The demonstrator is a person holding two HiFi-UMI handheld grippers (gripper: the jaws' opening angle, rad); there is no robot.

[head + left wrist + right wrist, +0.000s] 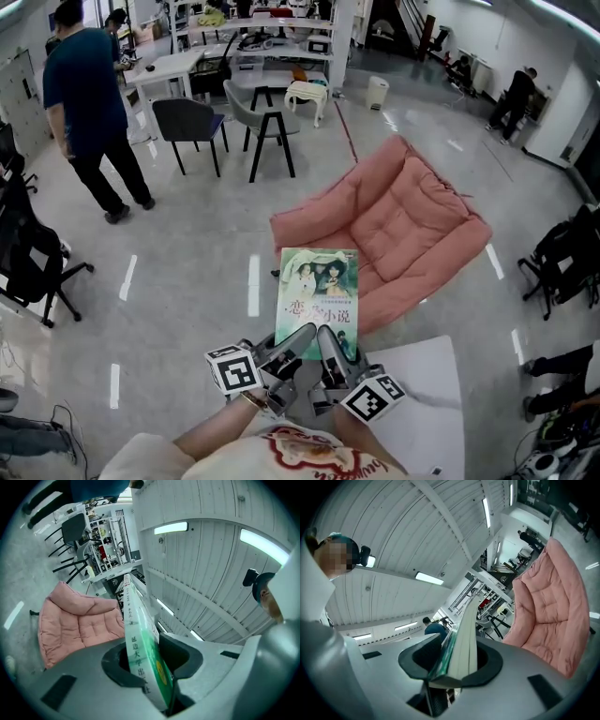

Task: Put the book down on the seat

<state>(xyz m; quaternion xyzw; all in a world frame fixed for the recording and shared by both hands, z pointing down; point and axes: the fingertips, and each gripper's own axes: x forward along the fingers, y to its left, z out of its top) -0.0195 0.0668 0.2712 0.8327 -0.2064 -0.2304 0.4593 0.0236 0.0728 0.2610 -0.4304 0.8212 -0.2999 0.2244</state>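
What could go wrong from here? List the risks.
The left gripper and right gripper pinch the book only at its near edge, so its long free end could sag or twist out. The pink seat is padded and sloped; once released, the book might slide off onto the floor.

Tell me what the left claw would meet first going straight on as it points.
Nothing close: the left claw, shut on the book, points out over the pink seat, which lies lower, so the way looks free as far as the distant desks, though depth is unclear.
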